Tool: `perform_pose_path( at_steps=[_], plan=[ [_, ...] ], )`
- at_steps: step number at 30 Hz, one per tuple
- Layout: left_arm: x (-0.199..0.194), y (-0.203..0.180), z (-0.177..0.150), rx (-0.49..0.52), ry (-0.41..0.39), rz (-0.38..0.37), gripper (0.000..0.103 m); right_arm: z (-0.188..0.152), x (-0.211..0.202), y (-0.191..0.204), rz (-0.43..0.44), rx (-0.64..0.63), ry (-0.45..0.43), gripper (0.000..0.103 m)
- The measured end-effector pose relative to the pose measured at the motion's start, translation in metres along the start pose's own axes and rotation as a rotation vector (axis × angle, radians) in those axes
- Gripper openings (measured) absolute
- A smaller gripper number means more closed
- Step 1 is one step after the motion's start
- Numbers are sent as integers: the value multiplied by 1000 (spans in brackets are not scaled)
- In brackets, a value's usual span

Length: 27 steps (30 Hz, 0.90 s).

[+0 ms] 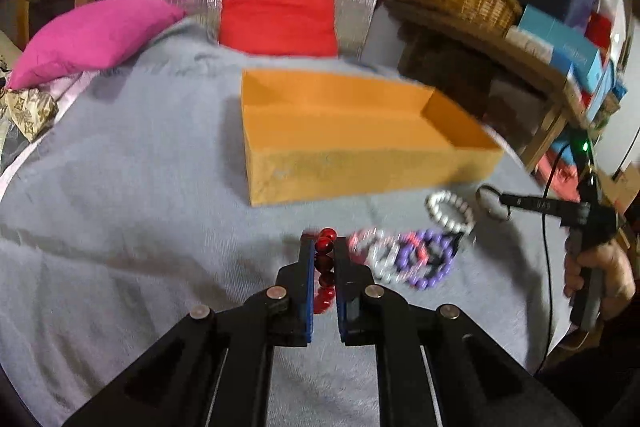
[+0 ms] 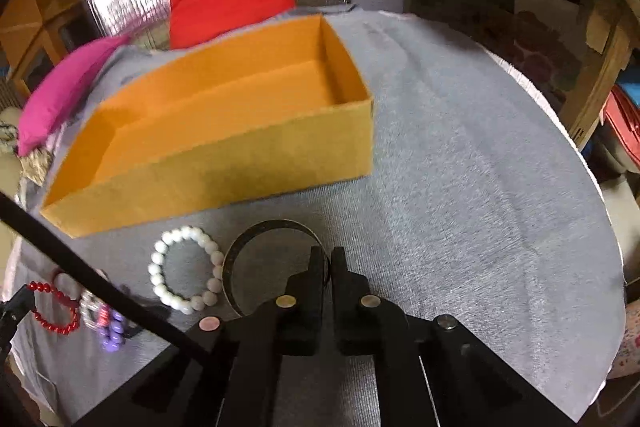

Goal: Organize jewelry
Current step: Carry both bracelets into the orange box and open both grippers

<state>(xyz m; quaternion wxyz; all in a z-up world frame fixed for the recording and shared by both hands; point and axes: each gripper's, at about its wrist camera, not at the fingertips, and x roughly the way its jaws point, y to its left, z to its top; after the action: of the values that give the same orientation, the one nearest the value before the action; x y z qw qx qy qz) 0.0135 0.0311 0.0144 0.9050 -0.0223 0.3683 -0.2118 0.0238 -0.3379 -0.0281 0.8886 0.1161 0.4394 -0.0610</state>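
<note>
Both grippers are mid-pick, w/ the orange box [image 2: 224, 163] empty on the grey cloth [image 2: 460, 167]. Left gripper [image 1: 323, 247] has its jaws narrow, clamped on the red bead bracelet [image 1: 325, 267]; right gripper [image 2: 329, 259] has jaws nearly closed, pinching the rim of the dark bangle [image 2: 256, 231]. Judgement: lift straight up before carrying, so hanging beads clear the box's near wall, then let go low inside. White bead bracelet [image 2: 186, 269] lies just beside the bangle; purple bracelet [image 1: 428, 261] and a pale one sit near the left jaws, so snagging is possible. Cloth right of the box is bare.
</note>
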Motion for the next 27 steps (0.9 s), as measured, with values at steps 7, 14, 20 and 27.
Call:
perform_pose_path(
  at_steps=[7, 14, 20, 27],
  plan=[
    [-8, -3, 10, -16, -86, -50, 9, 4, -25, 7, 72, 3, -83, 4],
    [-13, -13, 36, -25, -175, -76, 9, 11, -47, 13, 146, 55, -198, 4],
    [2, -22, 97, -46, -263, -25, 9, 43, -42, 31, 129, 93, -296, 4],
    [67, -18, 121, -86, -212, 73, 9, 77, 6, 55, 66, 80, -252, 4]
  ],
)
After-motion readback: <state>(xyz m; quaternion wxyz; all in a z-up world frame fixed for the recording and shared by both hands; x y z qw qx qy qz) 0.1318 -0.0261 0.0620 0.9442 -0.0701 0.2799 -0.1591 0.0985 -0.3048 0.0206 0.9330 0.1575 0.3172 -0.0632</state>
